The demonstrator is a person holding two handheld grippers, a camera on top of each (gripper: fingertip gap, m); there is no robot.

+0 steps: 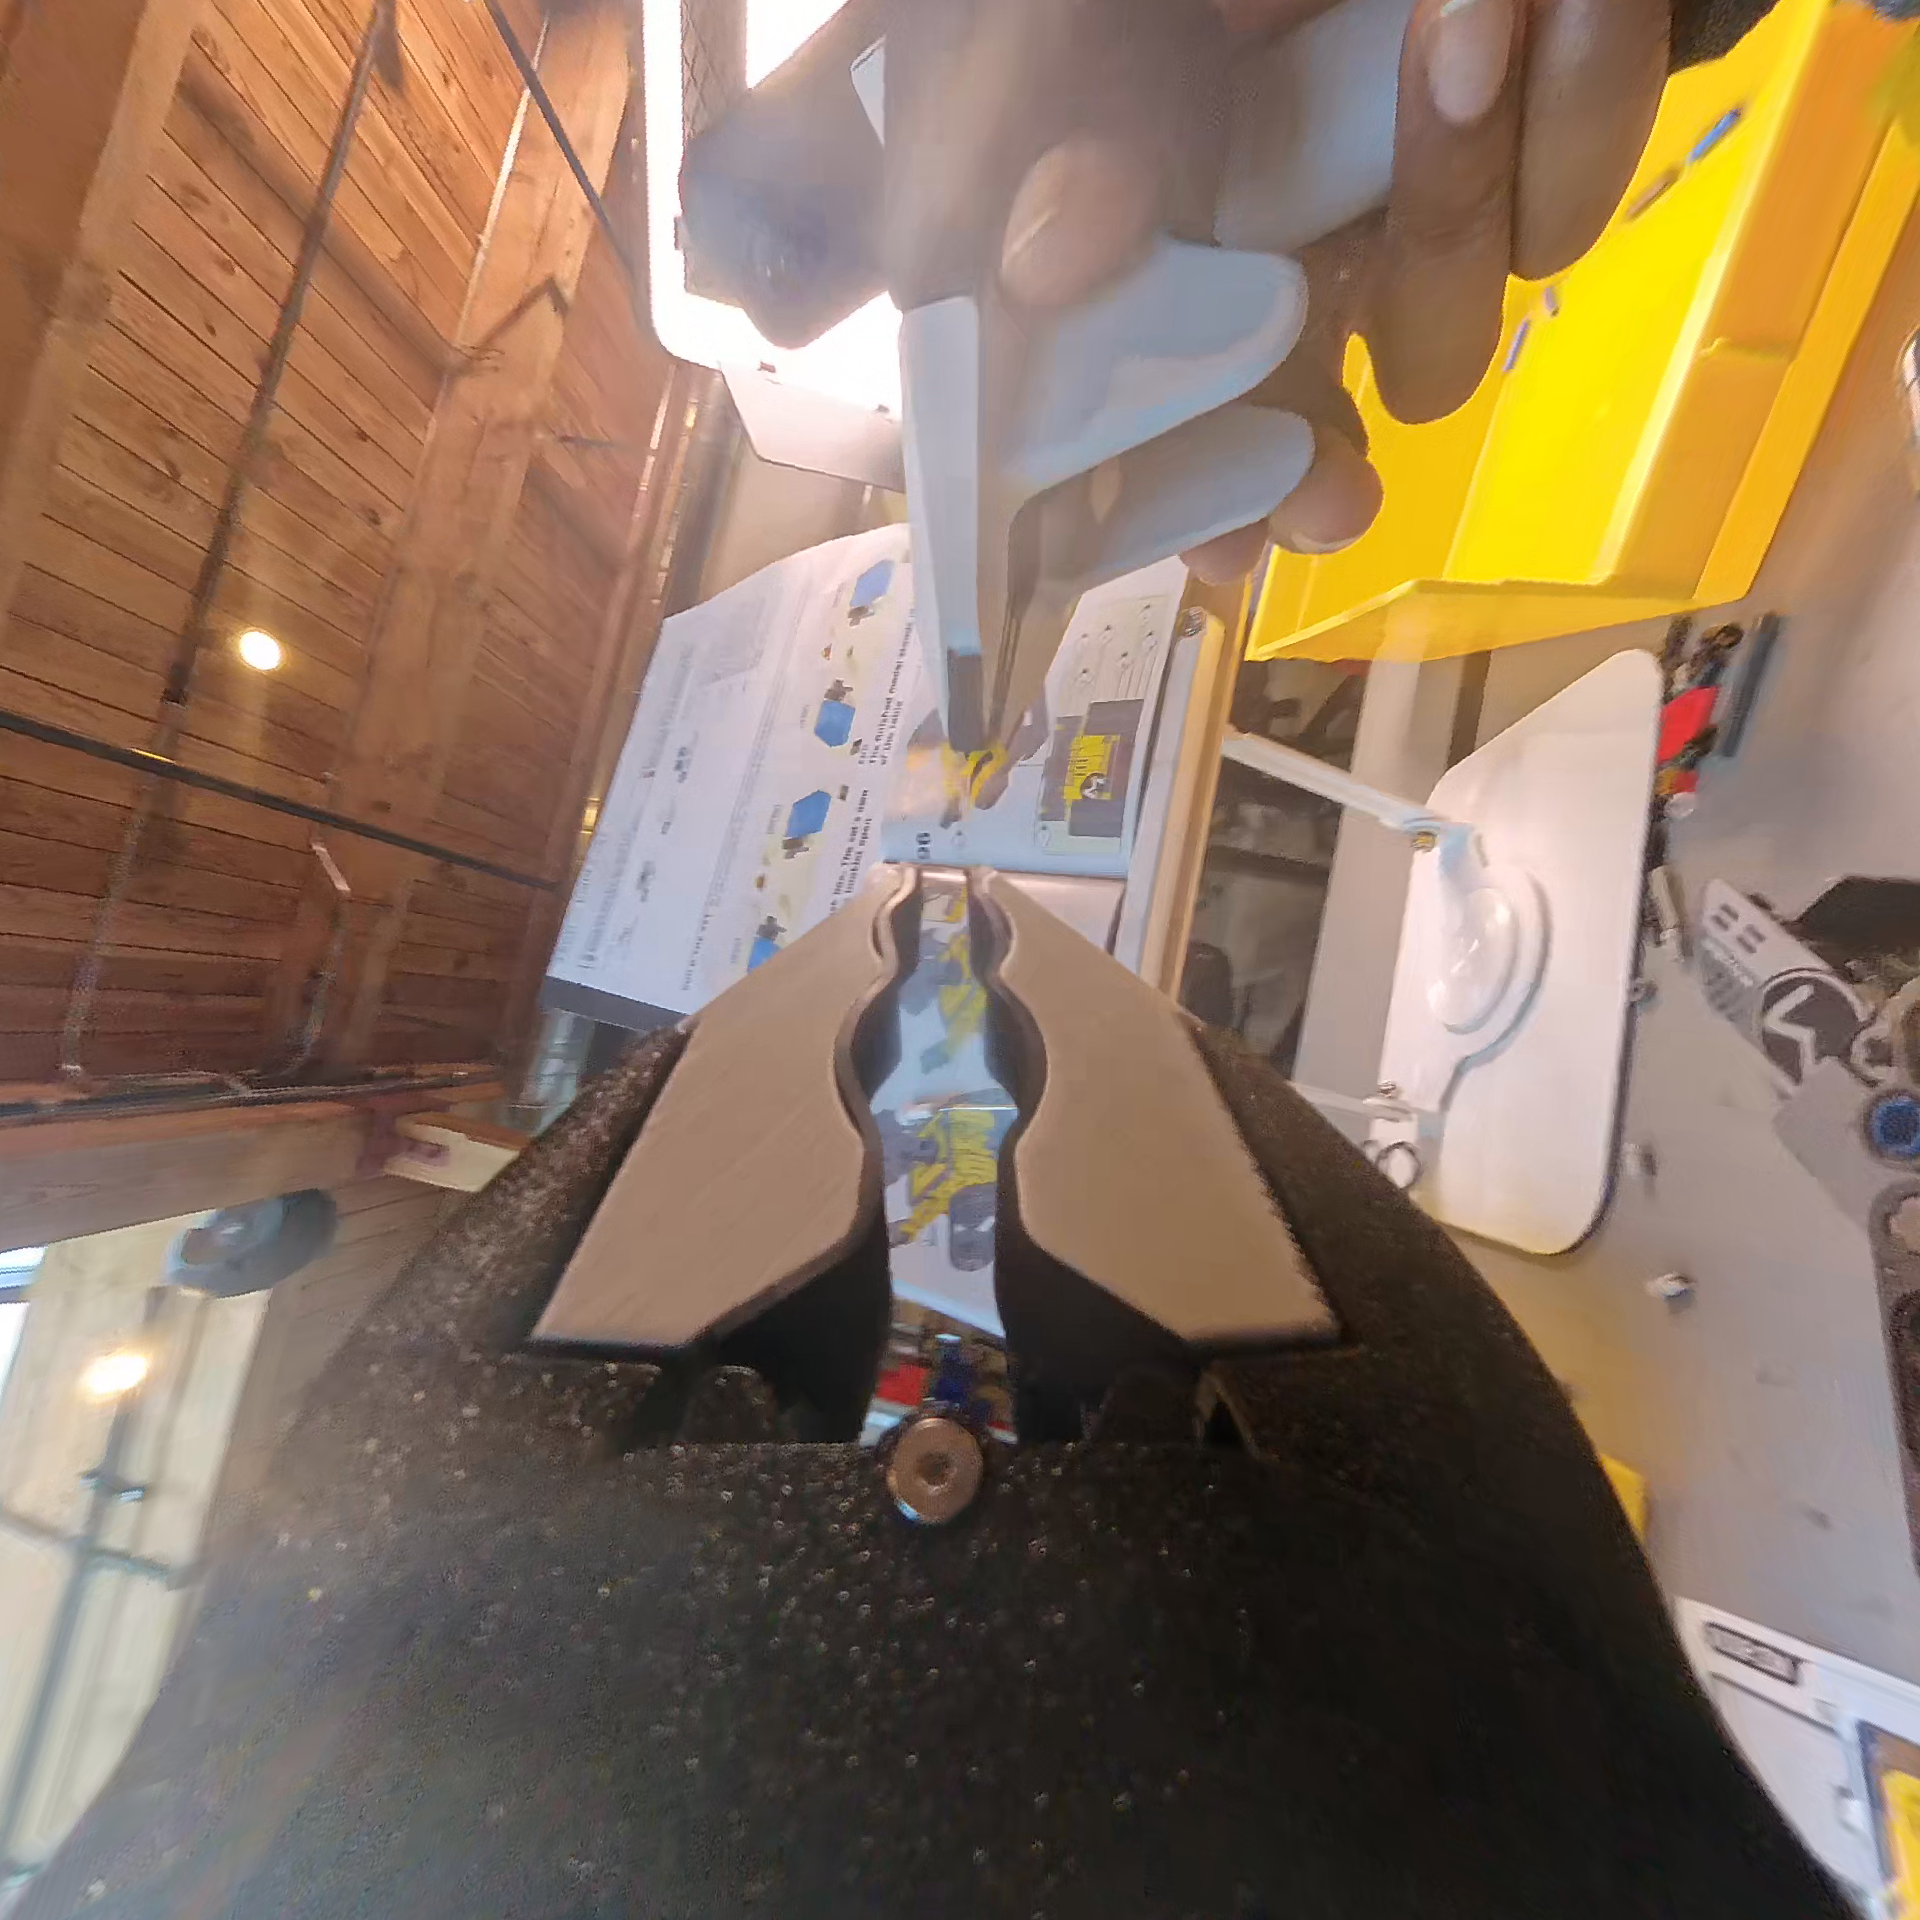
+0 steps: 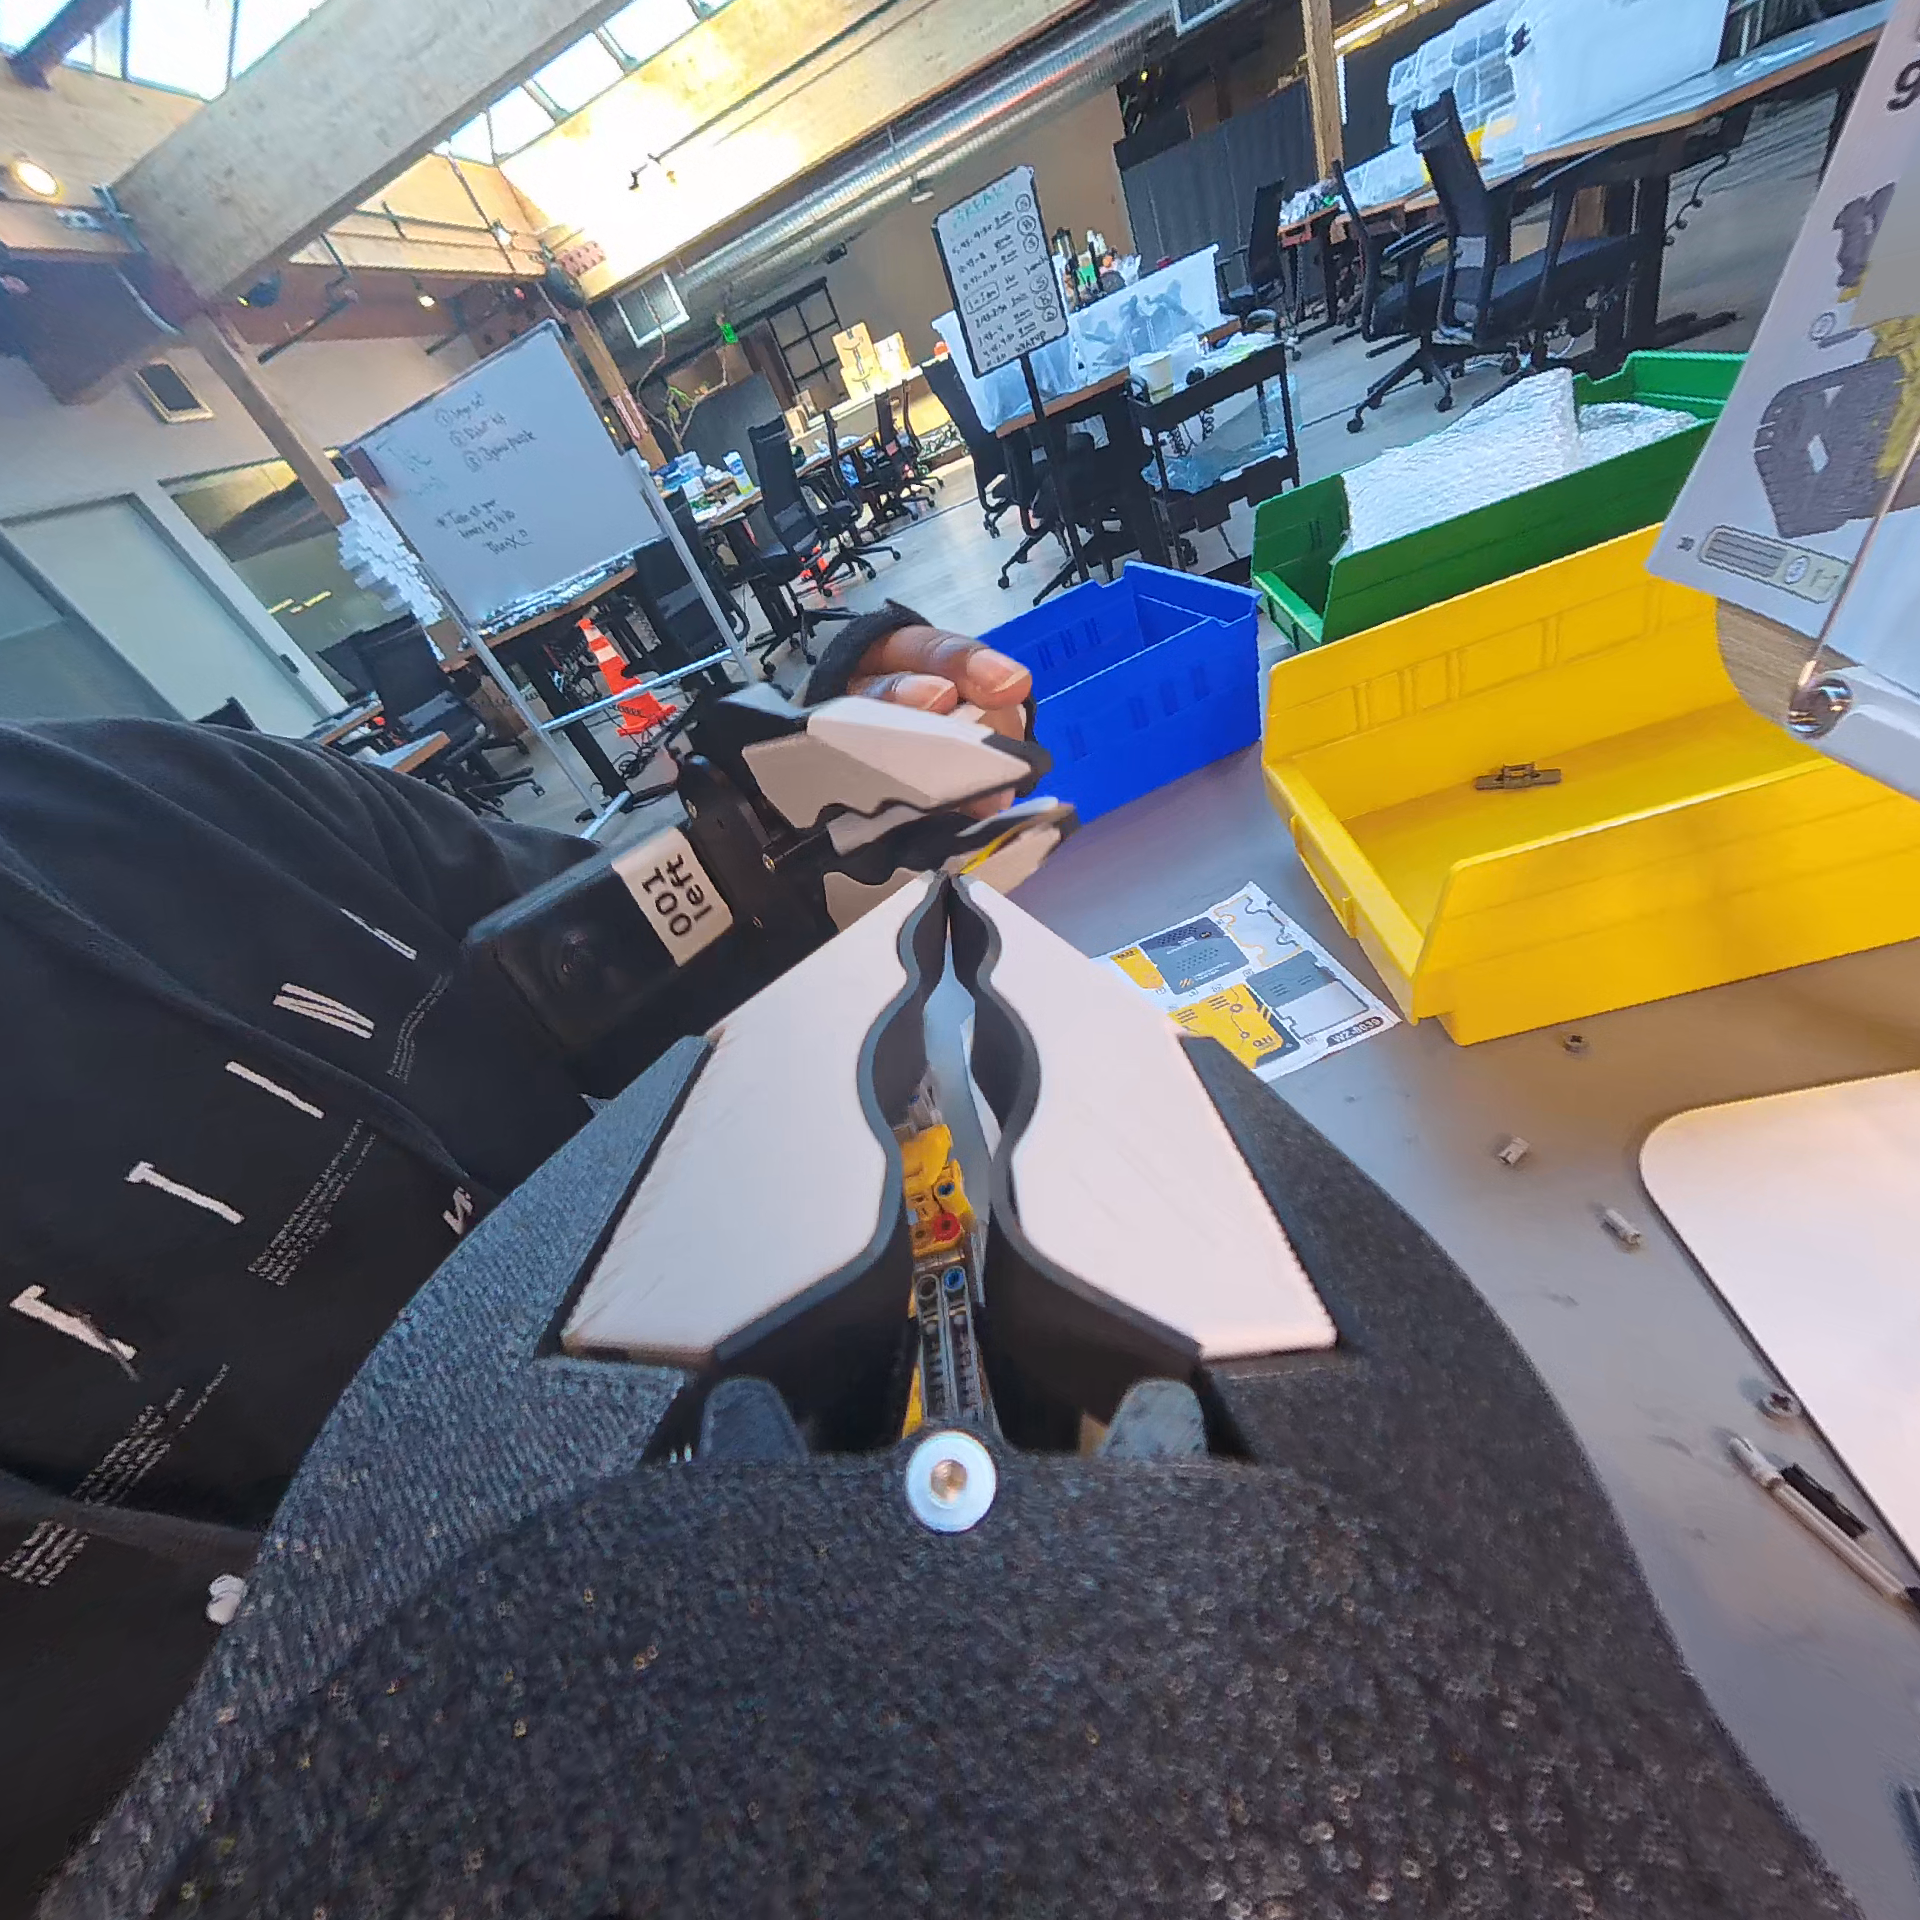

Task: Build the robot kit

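Observation:
My right gripper (image 2: pixel 948 881) is shut, its tips pinching the end of a thin yellow sticker (image 2: pixel 1023 826). The sticker runs up to the tips of my left gripper (image 2: pixel 1049 800), which a hand holds just beyond. In the left wrist view my left gripper (image 1: pixel 943 881) shows a narrow gap between its fingertips and is open. Just ahead of it the right gripper (image 1: pixel 977 727) points down with the blurred yellow sticker (image 1: pixel 977 774) at its tips. A yellow model with red and blue pins (image 2: pixel 940 1195) shows below, through the gap between my right fingers.
An instruction booklet (image 1: pixel 748 769) stands upright on a holder ahead. On the grey table are a sticker sheet (image 2: pixel 1247 977), a yellow bin (image 2: pixel 1558 831) holding a small dark part (image 2: pixel 1517 775), a blue bin (image 2: pixel 1143 665), a green bin (image 2: pixel 1455 540), a white board (image 2: pixel 1818 1247) and a pen (image 2: pixel 1818 1517).

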